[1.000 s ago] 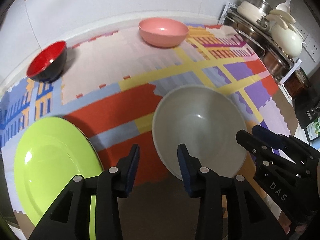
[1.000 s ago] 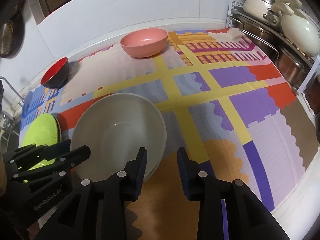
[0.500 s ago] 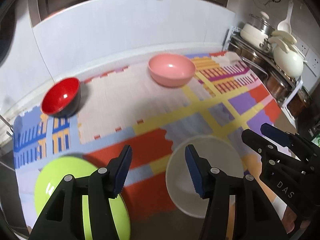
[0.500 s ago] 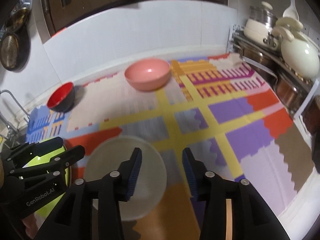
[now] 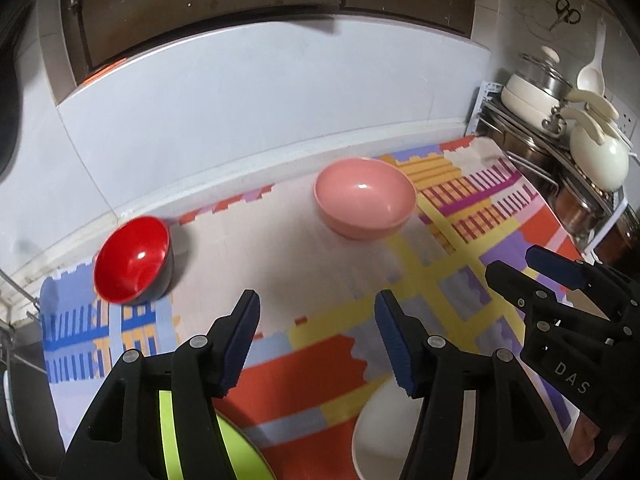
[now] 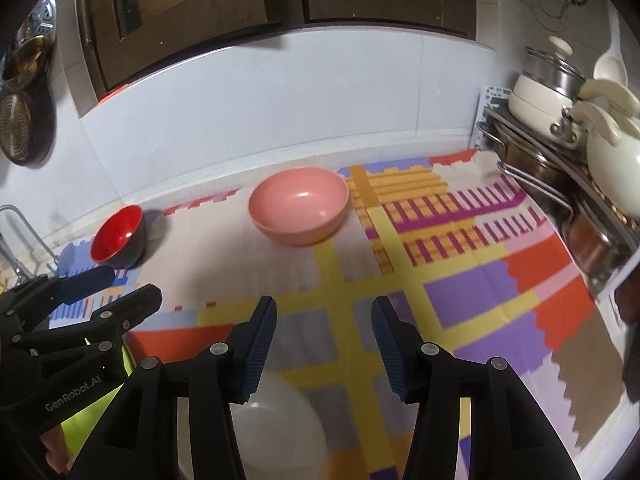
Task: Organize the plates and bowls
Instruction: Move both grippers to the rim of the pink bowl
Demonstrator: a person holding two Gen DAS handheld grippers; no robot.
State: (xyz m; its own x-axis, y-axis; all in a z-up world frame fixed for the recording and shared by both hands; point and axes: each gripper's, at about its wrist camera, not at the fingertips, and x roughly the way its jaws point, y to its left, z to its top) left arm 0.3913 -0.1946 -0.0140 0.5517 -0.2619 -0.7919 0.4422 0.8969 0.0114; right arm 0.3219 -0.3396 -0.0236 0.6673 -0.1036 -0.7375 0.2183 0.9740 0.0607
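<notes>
A pink bowl (image 5: 365,203) stands upright at the back of the patterned mat (image 5: 288,248); it also shows in the right wrist view (image 6: 299,204). A red bowl with a black outside (image 5: 133,260) leans on its side at the back left, also in the right wrist view (image 6: 117,237). A white bowl (image 5: 384,432) and a lime green plate (image 5: 240,452) lie near the front, partly hidden by fingers. My left gripper (image 5: 316,340) is open and empty above the mat. My right gripper (image 6: 323,342) is open and empty beside it.
A wire rack with cream pots, a kettle (image 5: 600,152) and steel pans stands at the right edge. The white backsplash wall (image 5: 280,92) runs behind the mat, under dark wooden cabinets. A metal rack (image 6: 16,240) sits at the far left.
Both grippers have risen and tilted up away from the white bowl and green plate. Both sets of fingers have opened wider. The dishes have not moved.
</notes>
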